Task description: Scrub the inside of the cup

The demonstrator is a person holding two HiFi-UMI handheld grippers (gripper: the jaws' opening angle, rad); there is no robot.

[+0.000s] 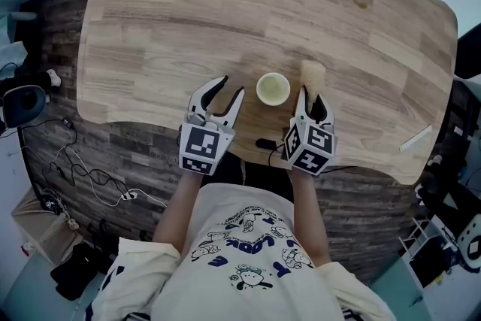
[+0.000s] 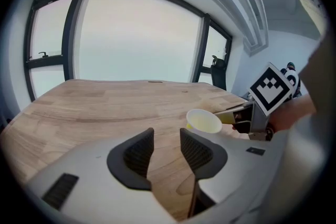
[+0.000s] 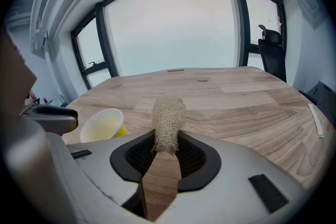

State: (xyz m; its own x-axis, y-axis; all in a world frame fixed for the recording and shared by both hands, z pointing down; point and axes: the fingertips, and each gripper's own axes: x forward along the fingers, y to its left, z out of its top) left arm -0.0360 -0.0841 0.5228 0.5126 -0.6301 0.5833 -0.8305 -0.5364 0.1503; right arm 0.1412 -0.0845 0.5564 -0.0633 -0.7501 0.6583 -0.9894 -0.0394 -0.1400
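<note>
A pale yellow paper cup [image 1: 273,89] stands upright near the front edge of the wooden table [image 1: 225,4]. My left gripper [image 1: 231,86] hovers just left of it, open, with nothing between the jaws. In the left gripper view the cup [image 2: 203,121] sits off to the right, apart from the left gripper [image 2: 167,136]. My right gripper [image 1: 312,95] is shut on a tan loofah scrubber [image 1: 313,74], right of the cup. In the right gripper view the scrubber [image 3: 168,120] sticks out forward from the right gripper [image 3: 167,147], and the cup [image 3: 102,126] stands to its left.
A white stick [image 1: 415,139] lies near the table's right front edge. A small stain [image 1: 362,4] marks the far right of the tabletop. Cables [image 1: 90,177] trail over the floor at the left. The person's torso is close below the table edge.
</note>
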